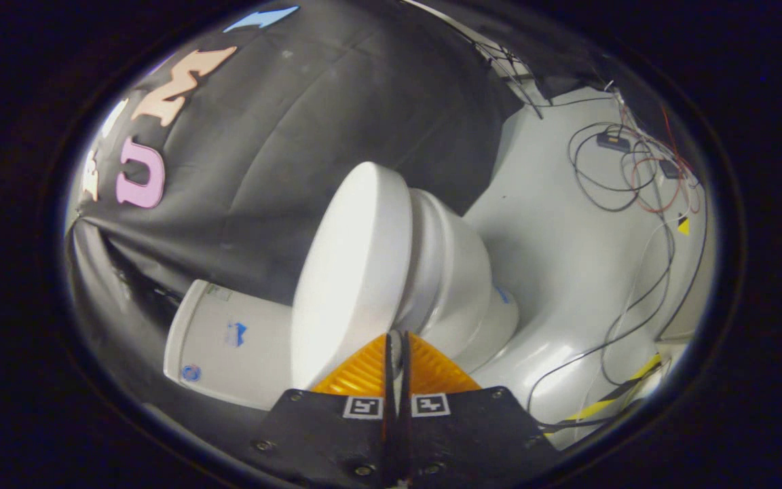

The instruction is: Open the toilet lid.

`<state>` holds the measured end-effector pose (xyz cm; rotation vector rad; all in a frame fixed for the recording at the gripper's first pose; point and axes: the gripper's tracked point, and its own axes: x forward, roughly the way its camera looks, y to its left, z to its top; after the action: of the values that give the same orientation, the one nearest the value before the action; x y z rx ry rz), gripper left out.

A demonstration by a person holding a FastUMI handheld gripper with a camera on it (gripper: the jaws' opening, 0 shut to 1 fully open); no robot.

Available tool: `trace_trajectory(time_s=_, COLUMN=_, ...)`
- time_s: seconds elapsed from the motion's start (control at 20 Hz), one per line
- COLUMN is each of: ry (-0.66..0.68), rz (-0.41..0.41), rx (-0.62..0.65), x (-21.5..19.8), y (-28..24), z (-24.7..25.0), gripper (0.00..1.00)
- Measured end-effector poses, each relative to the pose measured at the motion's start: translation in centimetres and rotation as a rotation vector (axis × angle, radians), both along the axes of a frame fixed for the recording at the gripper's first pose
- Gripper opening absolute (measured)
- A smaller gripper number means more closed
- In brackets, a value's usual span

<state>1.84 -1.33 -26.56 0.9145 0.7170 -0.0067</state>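
Note:
The view is rolled sideways, so the white floor lies to the right of the toilet. The white toilet lid (pixel 354 272) shows as a broad oval just ahead of my fingers, lying close against the seat and bowl (pixel 452 285). A thin shadowed gap separates lid and seat near the fingers. My gripper (pixel 396 343) is nearly closed, and a sliver of the lid's rim sits pinched between the two fingers (pixel 364 370). The white tank (pixel 228 339) stands beside the lid, to the left of my fingers.
Black cloth wall (pixel 282 149) hangs behind the toilet. Beyond the bowl, the white floor (pixel 567 258) carries loose cables (pixel 622 170) and small boxes. Yellow-and-black tape (pixel 608 401) marks the floor to the right of my fingers.

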Motion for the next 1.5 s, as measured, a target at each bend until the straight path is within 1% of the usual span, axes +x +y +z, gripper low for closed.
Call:
trace_trajectory(time_s=0.25, ry=-0.010, rz=0.007, rx=-0.046, x=0.3, y=0.0, z=1.9, gripper=0.01)
trace_trajectory(time_s=0.5, ry=-0.084, rz=0.027, rx=-0.093, x=0.3, y=1.4, z=6.1, gripper=0.01)
trace_trajectory(time_s=0.7, ry=-0.115, rz=0.033, rx=-0.121, x=0.1, y=2.4, z=8.1, gripper=0.01)
trace_trajectory(time_s=0.85, ry=-0.179, rz=0.061, rx=-0.118, x=0.2, y=3.6, z=10.6, gripper=0.01)
trace_trajectory(time_s=1.1, ry=-0.294, rz=0.143, rx=-0.155, x=-0.1, y=6.3, z=14.7, gripper=0.01)
trace_trajectory(time_s=1.25, ry=-0.319, rz=0.162, rx=-0.188, x=-0.2, y=7.0, z=15.7, gripper=0.01)
trace_trajectory(time_s=1.5, ry=-0.346, rz=0.183, rx=-0.205, x=-0.2, y=8.2, z=17.0, gripper=0.01)
